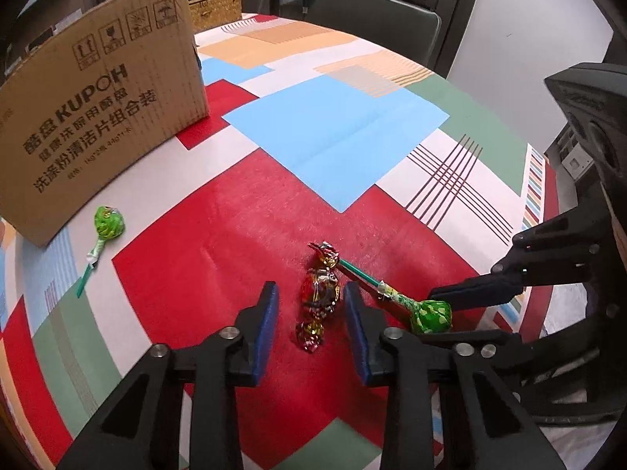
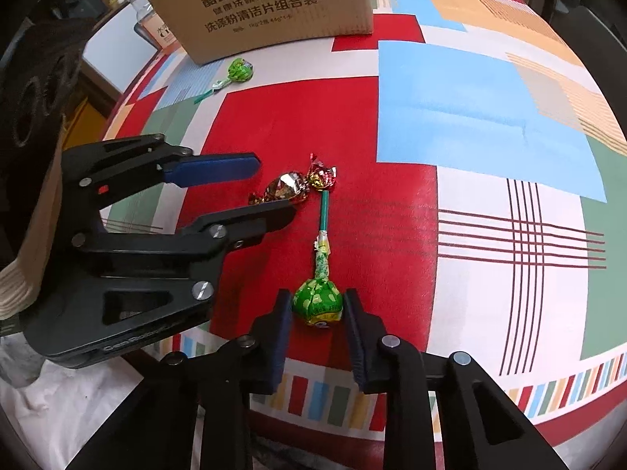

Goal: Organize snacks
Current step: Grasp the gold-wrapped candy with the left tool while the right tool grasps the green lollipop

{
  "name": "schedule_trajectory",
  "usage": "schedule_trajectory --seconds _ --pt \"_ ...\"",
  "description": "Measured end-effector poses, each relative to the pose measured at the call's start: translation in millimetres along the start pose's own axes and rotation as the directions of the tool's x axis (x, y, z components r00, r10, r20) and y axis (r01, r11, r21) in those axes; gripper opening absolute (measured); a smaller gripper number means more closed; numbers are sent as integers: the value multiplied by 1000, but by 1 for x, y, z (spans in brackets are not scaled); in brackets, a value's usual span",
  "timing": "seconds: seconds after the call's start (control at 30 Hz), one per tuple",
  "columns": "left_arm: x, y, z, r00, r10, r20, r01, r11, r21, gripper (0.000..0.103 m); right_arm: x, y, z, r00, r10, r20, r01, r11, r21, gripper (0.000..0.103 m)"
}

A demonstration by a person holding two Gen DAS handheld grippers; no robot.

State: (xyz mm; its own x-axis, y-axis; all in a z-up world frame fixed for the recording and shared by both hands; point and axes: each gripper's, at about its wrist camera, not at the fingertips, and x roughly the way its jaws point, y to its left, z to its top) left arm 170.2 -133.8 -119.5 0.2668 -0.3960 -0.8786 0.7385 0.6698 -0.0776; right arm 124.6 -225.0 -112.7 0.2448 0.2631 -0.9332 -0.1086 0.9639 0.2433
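A red-gold wrapped candy (image 1: 319,293) lies on the red patch of the tablecloth, between the open fingers of my left gripper (image 1: 311,293); it also shows in the right wrist view (image 2: 288,187). A green lollipop (image 2: 318,300) lies beside it, its stick pointing at the candy's twisted end. Its head sits between the open fingers of my right gripper (image 2: 317,305), apart from both pads. The same lollipop shows in the left wrist view (image 1: 429,315), with my right gripper (image 1: 439,319) around it. My left gripper appears in the right wrist view (image 2: 274,188). A second green lollipop (image 1: 106,229) lies near the cardboard box (image 1: 98,117).
The cardboard box (image 2: 270,4) stands at the table's far side, with a bottle (image 2: 151,19) beside it. A woven basket (image 1: 215,9) and a chair (image 1: 376,19) are behind the table. The table's edge (image 2: 470,395) is just under my right gripper.
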Motion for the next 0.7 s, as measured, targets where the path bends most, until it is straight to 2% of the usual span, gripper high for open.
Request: schedule_trajectory --seconds 0.17,0.3,0.7 --pt "9 0 3 1000 -8 -18 8 1000 -10 21 -2 -6 0 1000 5 15 -5 1000 11 28" --pt "6 2 4 1000 -4 -13 4 1000 -27 20 -4 -9 0 1000 7 23 -8 1000 13 27" --pt "-28 12 4 997 31 67 -25 995 -97 20 -15 -13 6 998 -16 68 14 1000 22 27"
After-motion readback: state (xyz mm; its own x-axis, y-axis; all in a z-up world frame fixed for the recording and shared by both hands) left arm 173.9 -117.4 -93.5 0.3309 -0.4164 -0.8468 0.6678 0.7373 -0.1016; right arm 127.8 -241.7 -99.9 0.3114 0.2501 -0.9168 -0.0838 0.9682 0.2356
